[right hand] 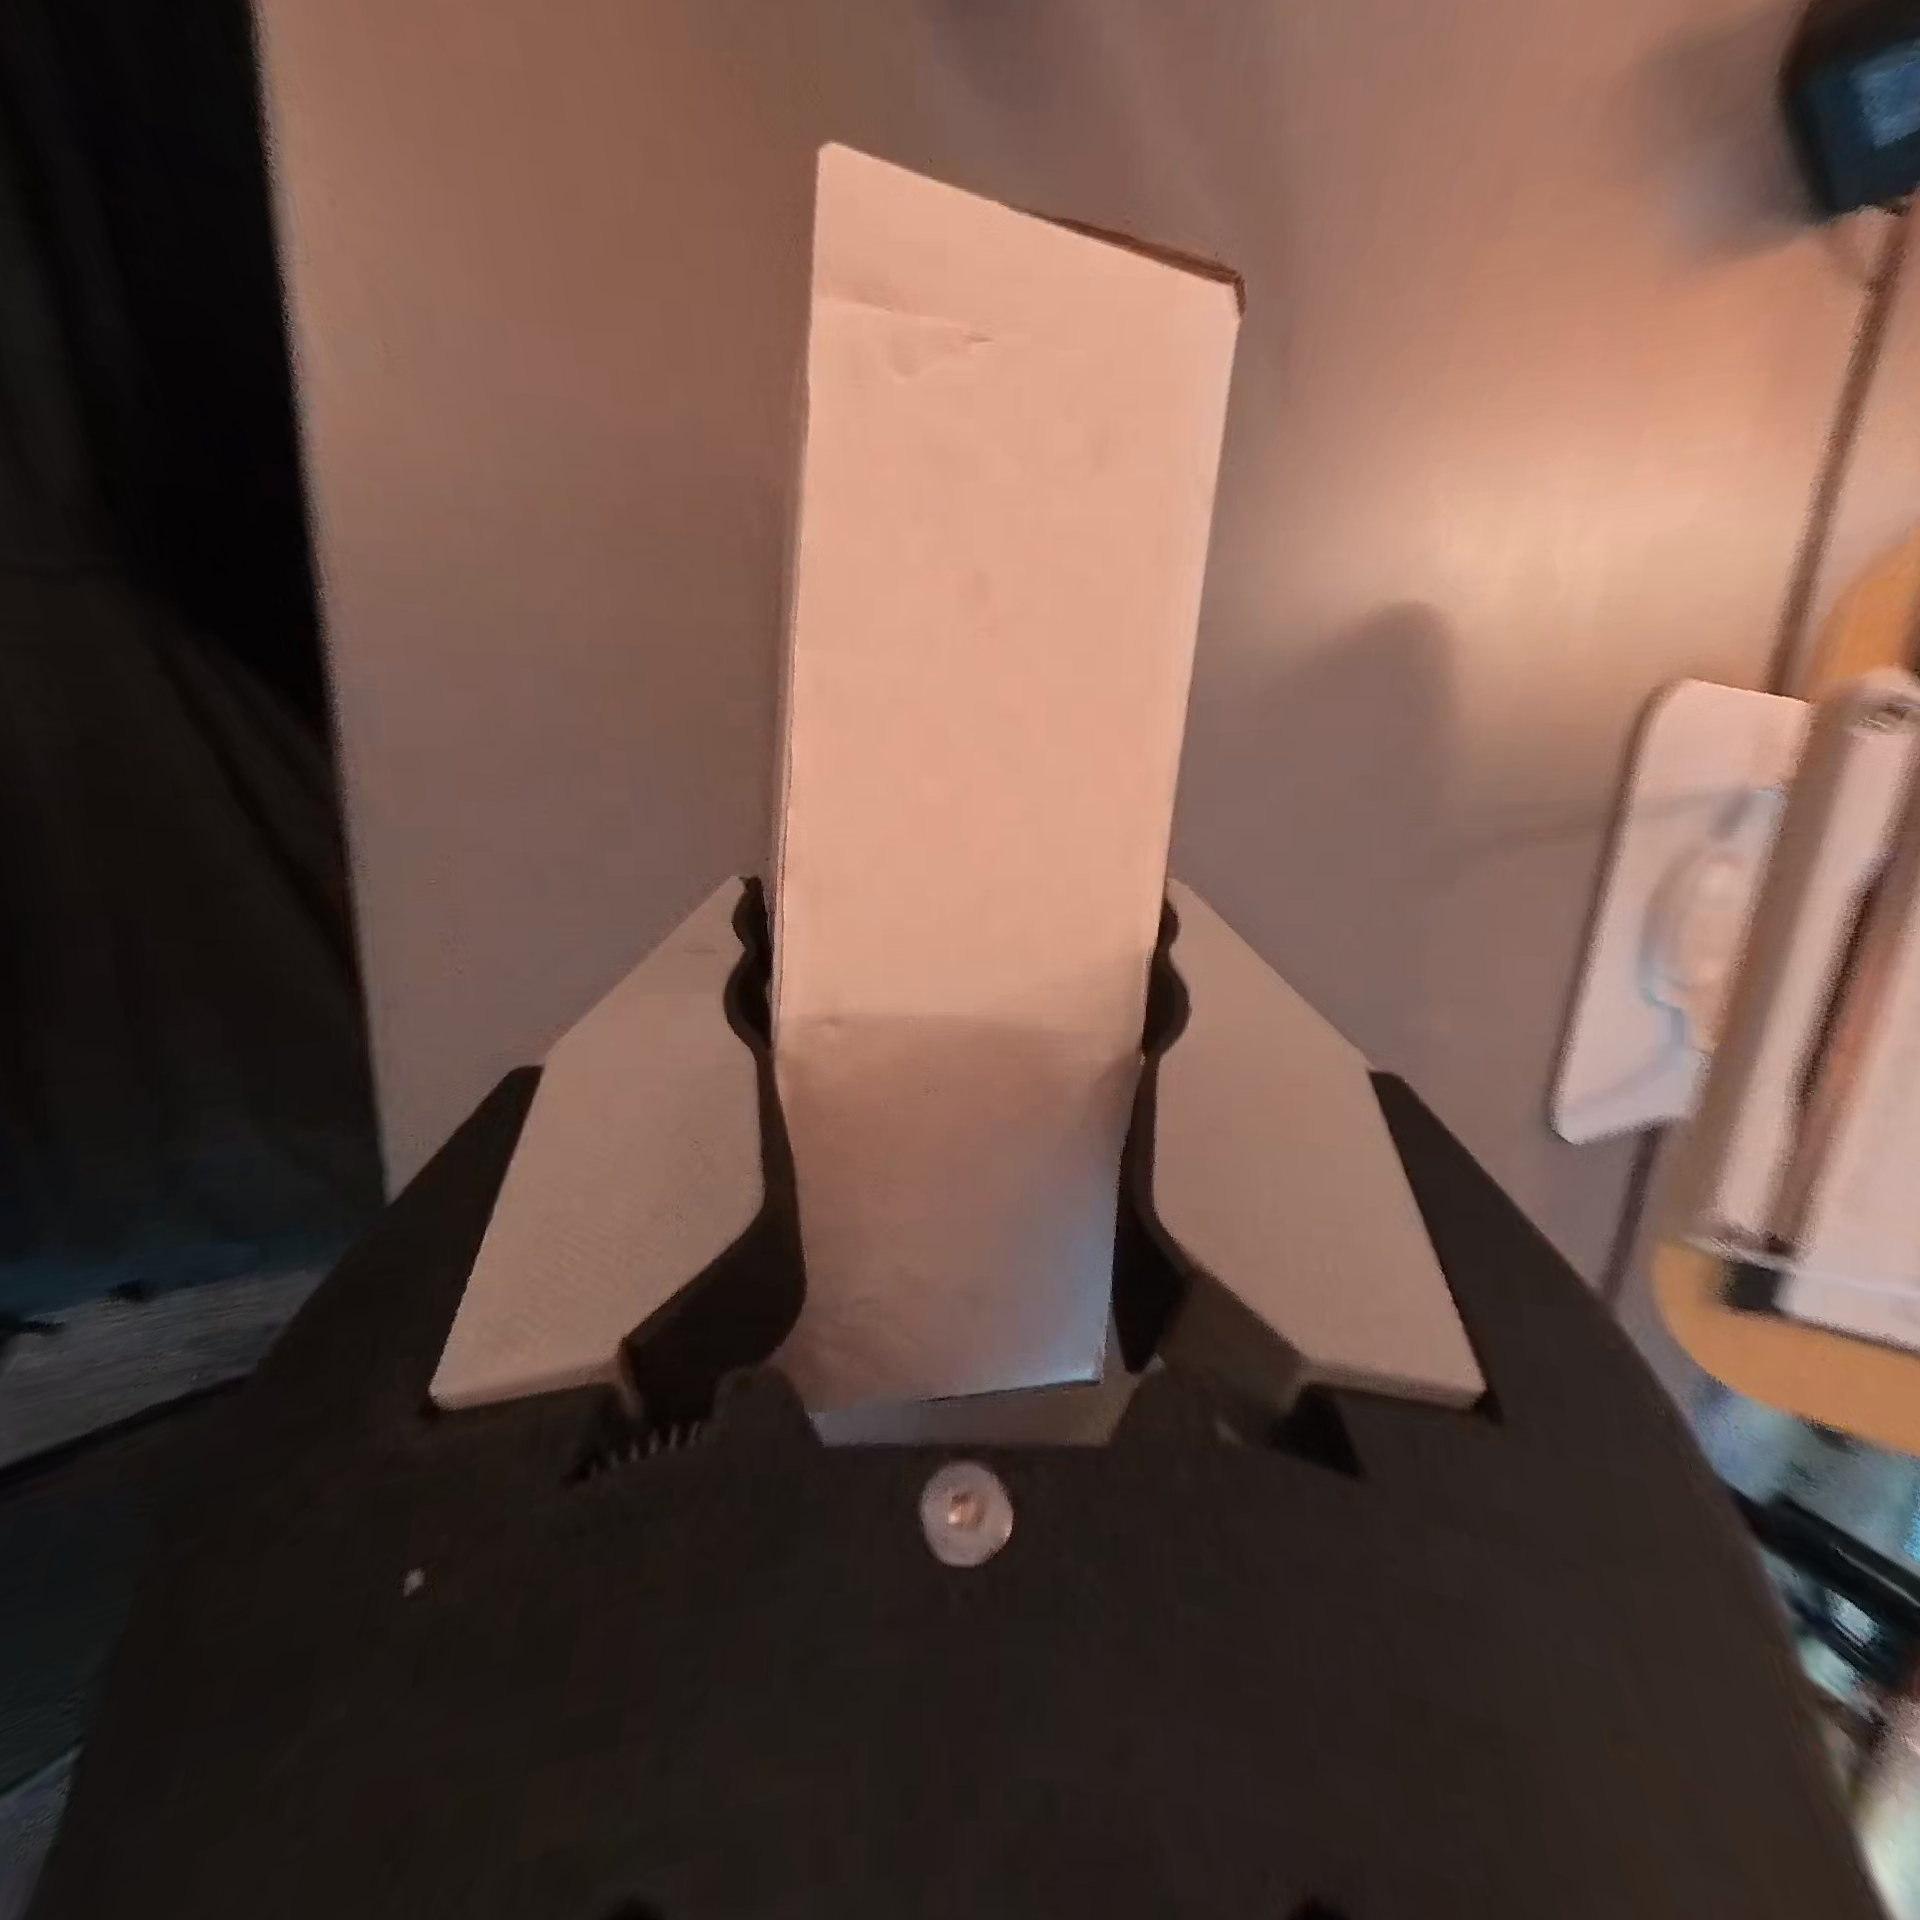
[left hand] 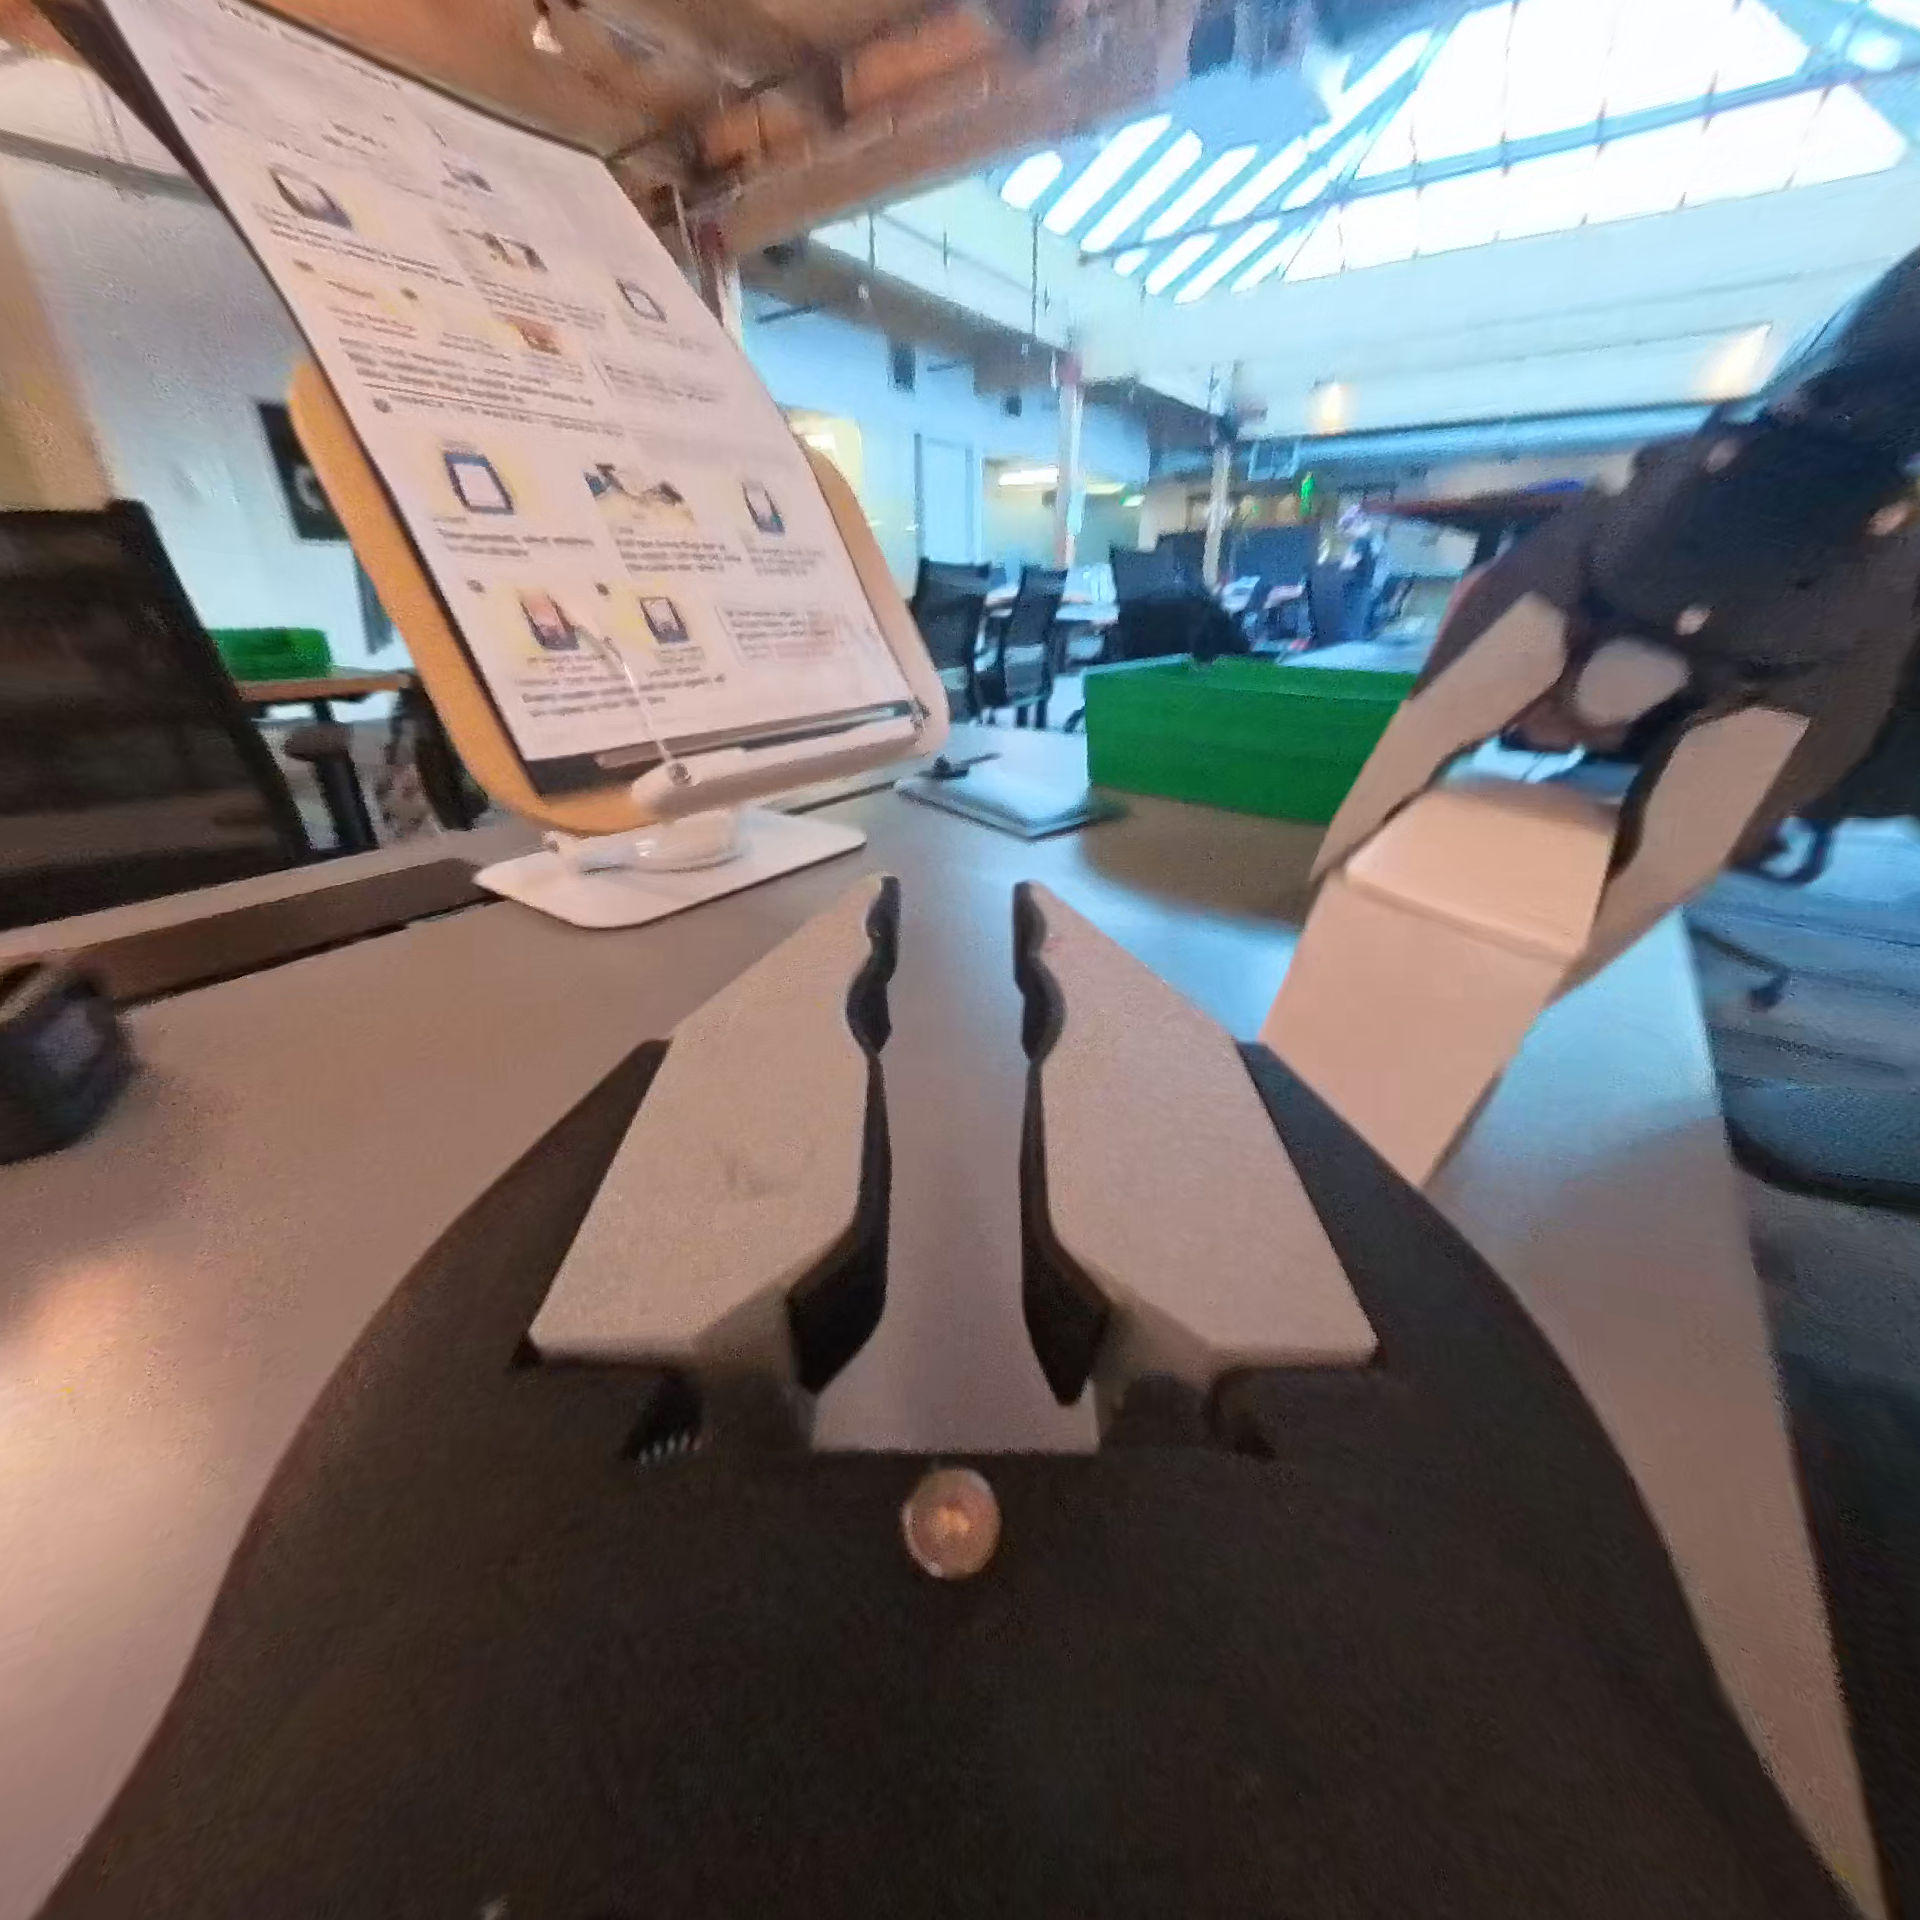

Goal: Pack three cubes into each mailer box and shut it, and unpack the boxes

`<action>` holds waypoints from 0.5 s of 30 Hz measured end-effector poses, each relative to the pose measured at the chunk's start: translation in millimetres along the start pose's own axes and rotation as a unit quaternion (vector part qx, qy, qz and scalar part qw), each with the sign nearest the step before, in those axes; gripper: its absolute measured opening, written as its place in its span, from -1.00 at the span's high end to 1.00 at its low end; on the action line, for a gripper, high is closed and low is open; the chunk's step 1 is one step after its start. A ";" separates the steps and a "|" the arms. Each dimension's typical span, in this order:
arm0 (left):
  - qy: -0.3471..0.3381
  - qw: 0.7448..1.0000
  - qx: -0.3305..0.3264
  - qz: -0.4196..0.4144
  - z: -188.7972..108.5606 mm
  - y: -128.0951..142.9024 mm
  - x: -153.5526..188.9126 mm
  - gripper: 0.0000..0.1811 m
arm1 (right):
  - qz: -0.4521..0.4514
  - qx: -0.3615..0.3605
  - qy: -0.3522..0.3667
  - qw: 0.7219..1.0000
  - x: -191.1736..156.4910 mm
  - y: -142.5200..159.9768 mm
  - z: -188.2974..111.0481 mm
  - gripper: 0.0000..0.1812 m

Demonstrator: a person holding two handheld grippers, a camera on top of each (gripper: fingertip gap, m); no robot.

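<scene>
My right gripper (right hand: 961, 945) is shut on a white mailer box (right hand: 997, 675), which runs lengthwise away from the camera over the grey table (right hand: 520, 520). In the left wrist view the box (left hand: 1403, 997) is closed and tilted, with its lower corner near or on the table (left hand: 416, 1039), and the right gripper (left hand: 1475, 904) clamps it from above. My left gripper (left hand: 951, 914) hovers low over the table to the left of the box, its jaws a narrow gap apart with nothing between them. No cubes are in view.
A document stand with an instruction sheet (left hand: 582, 468) stands at the back left on a white base (left hand: 675, 862), also seen in the right wrist view (right hand: 1714, 935). A green bin (left hand: 1236, 738) sits behind the box. A small black object (left hand: 52, 1049) lies at the far left. The grippers' ends are close to 20 centimeters from one another.
</scene>
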State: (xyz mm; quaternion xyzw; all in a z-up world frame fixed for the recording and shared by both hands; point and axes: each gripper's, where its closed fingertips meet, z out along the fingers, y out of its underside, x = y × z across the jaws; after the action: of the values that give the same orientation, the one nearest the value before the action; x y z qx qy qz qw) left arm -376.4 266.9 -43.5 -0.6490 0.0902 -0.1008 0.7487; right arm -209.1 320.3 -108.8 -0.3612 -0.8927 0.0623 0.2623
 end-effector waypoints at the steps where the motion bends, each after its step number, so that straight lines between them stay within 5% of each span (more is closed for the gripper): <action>1: -0.013 1.000 -0.010 0.013 -3.8 3.2 -1.9 0.77 | -0.006 -0.010 0.027 1.000 5.1 6.4 -4.1 0.22; 7: -0.024 0.999 -0.005 0.034 -8.2 1.6 0.1 0.84 | 0.026 -0.007 0.179 0.984 48.1 56.2 -55.2 0.21; 15: -0.040 0.998 0.004 0.047 -9.8 -1.0 -1.4 0.85 | 0.043 -0.056 0.436 0.897 111.7 189.0 -200.4 0.22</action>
State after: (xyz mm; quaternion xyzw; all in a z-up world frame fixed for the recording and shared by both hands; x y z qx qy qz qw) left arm -380.4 257.7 -43.9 -0.6441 0.0903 -0.0404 0.7585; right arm -57.7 518.5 52.9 -0.4046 -0.6742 -0.1401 0.6018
